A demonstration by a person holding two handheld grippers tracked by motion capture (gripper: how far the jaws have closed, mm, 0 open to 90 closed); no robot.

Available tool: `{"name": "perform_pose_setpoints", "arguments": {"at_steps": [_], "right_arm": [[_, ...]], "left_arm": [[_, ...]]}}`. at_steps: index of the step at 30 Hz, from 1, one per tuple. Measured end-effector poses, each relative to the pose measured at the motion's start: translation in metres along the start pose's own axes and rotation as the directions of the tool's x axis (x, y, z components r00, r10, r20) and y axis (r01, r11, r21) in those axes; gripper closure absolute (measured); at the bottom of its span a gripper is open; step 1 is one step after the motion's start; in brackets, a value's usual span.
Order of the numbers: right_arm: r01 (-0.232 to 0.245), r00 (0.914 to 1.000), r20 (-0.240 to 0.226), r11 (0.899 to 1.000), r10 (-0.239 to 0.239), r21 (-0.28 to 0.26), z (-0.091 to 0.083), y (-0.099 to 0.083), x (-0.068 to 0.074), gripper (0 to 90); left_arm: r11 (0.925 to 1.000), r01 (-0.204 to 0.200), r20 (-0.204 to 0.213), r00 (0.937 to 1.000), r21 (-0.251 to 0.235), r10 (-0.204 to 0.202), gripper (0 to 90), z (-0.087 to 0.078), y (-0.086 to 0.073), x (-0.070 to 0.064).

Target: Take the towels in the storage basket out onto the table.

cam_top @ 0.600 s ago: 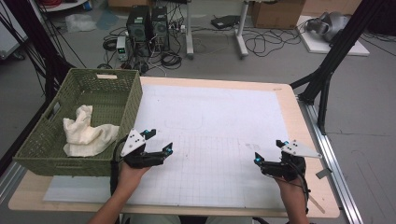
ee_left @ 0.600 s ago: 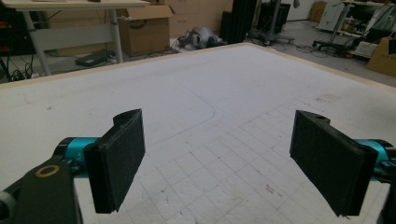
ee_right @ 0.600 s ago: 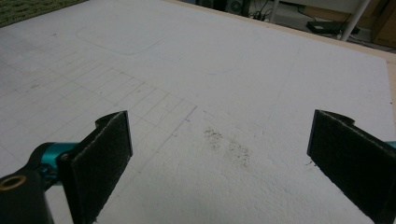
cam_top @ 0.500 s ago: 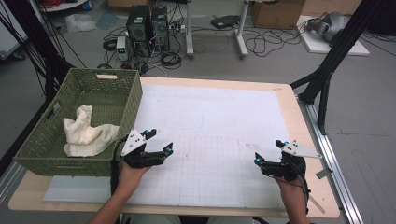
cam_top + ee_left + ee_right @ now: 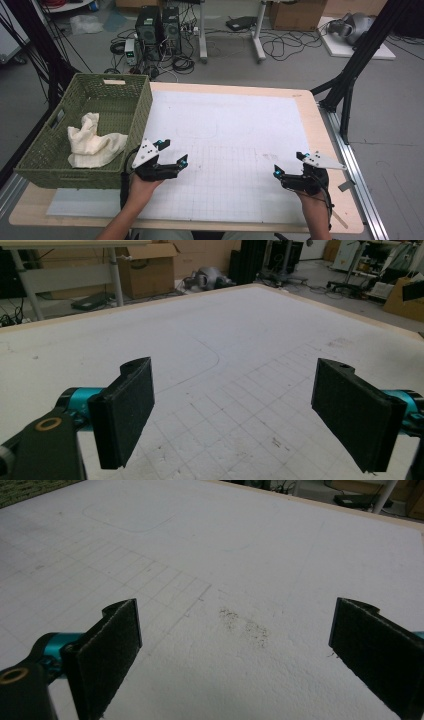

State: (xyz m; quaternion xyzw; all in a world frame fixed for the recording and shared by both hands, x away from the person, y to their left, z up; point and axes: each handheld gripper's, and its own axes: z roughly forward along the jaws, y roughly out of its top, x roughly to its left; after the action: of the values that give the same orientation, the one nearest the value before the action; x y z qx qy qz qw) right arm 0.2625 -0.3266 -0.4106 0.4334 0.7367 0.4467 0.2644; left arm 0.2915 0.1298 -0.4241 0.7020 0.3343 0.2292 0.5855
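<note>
Left gripper [image 5: 172, 152]: I hold it low over the mat [image 5: 235, 130], just beside the basket [image 5: 142, 107]; jaws spread wide, nothing between them.
Right gripper [image 5: 287, 164]: I hold it near the mat's right front corner, jaws spread, gripping nothing.
Cloth [image 5: 92, 142]: crumpled, inside the basket, near its front.
Basket: at the table's left edge, on the mat's left margin.
</note>
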Motion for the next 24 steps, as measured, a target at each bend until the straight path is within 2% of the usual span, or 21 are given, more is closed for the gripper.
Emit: {"name": "perform_pose_setpoints", "arguments": {"at_steps": [10,11,14,21,24], "right_arm": [[0.021,0.9998,0.0,1.0,-0.021,-0.001,-0.002,0.0,0.003,5.8],[0.042,0.9991,-0.006,0.999,-0.042,0.011,0.0,0.0,0.004,5.8],[0.054,0.9985,-0.008,0.998,-0.054,0.019,0.001,0.0,0.005,5.8],[0.056,0.9984,-0.009,0.998,-0.056,0.016,0.001,0.0,0.006,5.8],[0.051,0.9986,-0.011,0.999,-0.051,0.018,0.001,0.0,0.005,5.8]], "left_arm": [[1.0,-0.002,0.015,0.9999,-0.001,0.002,17.2,-0.002,0.009,0.002],[1.0,0.001,0.018,0.9998,-0.008,-0.001,17.2,-0.003,0.012,0.003],[0.9999,-0.005,0.029,0.9996,-0.013,0.005,17.2,-0.006,0.021,0.002],[0.9997,0.006,0.054,0.9985,-0.025,-0.005,17.4,-0.017,0.041,0.006],[0.9994,0.005,0.052,0.9987,-0.033,-0.003,17.4,-0.022,0.051,0.008]]}}
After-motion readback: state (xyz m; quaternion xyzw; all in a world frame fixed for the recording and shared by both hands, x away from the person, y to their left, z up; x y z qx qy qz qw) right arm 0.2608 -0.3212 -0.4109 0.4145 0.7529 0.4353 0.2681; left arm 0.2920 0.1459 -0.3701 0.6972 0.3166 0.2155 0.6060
